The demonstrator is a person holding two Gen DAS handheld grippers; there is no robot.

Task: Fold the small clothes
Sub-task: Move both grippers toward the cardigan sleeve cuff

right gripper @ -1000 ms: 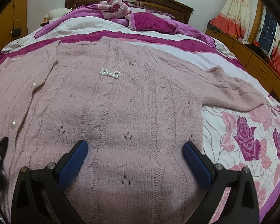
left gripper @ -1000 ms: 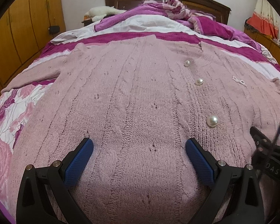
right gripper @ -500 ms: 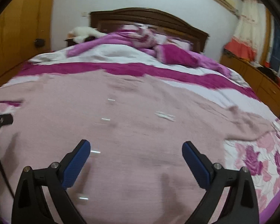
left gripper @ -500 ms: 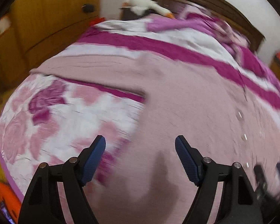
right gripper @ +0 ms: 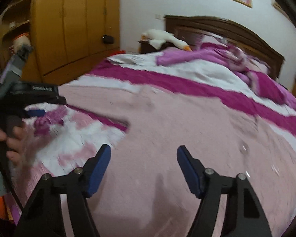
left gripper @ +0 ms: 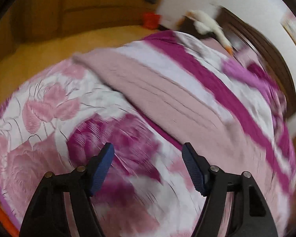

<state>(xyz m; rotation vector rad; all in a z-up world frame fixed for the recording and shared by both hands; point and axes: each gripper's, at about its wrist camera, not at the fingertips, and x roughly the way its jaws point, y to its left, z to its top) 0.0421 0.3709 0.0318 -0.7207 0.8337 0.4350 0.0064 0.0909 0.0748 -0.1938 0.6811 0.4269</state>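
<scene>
Across the bed, on its floral cover, we see the pink cardigan spread flat, one sleeve reaching toward the bed's left edge. Our left gripper hangs over bare cover just beside that sleeve, jaws closing with nothing between them. Our right gripper hovers above the cardigan's body, jaws likewise closing, empty.

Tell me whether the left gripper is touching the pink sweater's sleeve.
Apart. In the left wrist view, the left gripper frames only floral bedspread; the sleeve lies beyond.
</scene>
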